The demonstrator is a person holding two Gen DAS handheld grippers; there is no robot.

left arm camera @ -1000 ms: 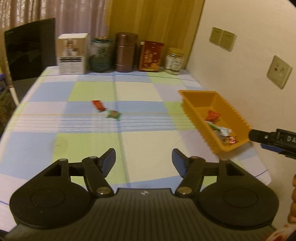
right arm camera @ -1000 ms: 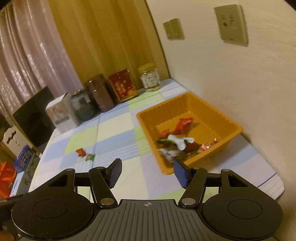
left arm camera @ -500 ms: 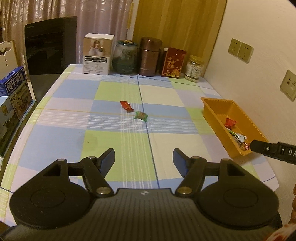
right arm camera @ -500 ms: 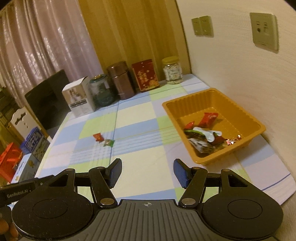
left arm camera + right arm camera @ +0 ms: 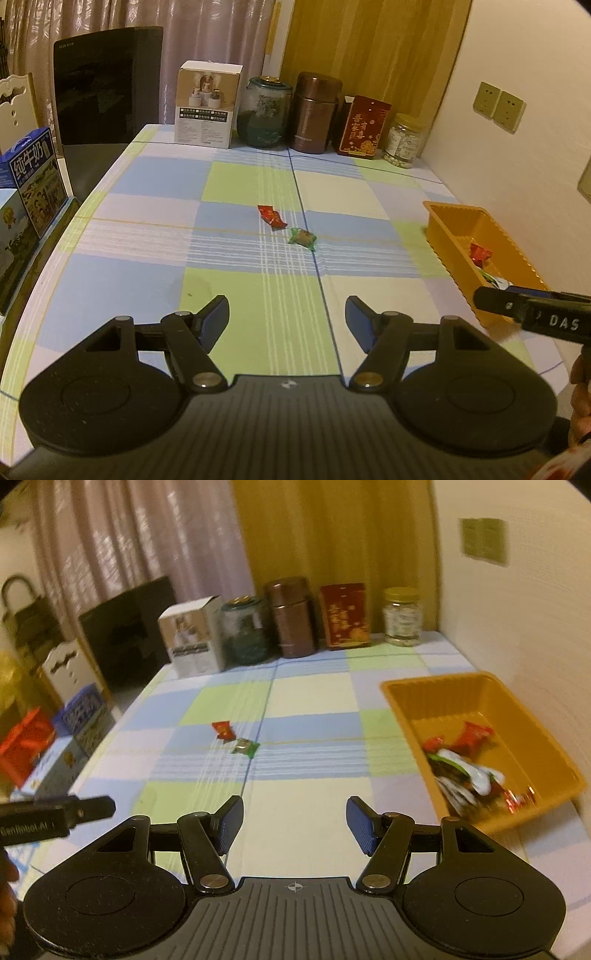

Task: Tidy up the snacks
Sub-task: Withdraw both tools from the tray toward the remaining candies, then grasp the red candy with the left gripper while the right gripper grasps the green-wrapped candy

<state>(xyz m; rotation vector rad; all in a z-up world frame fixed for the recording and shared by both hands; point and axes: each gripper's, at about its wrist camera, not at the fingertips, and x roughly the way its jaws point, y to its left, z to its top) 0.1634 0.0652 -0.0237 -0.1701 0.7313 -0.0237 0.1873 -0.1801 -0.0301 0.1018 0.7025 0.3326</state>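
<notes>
Two wrapped snacks lie mid-table on the checked cloth: a red one point(image 5: 272, 216) point(image 5: 223, 730) and, just to its right, a green one point(image 5: 303, 238) point(image 5: 245, 747). An orange tray point(image 5: 439, 230) point(image 5: 406, 716) at the table's right side holds several wrapped snacks. My left gripper point(image 5: 287, 317) is open with nothing between its fingers, above the near part of the table, well short of the two snacks. My right gripper point(image 5: 294, 819) is open and empty too, near the front edge, left of the tray. Each view catches part of the other gripper at its edge.
Along the back edge stand a white box point(image 5: 207, 105), a dark glass jar point(image 5: 264, 112), a brown canister point(image 5: 314, 112), a red tin point(image 5: 364, 127) and a small jar point(image 5: 404, 140). A wall runs along the right. Milk cartons point(image 5: 33, 181) and a black chair point(image 5: 107, 85) sit left.
Both grippers have drawn back and swung left, so more of the table shows. The right wrist has rolled level. The tray sits further right in each view. Snacks lie unmoved.
</notes>
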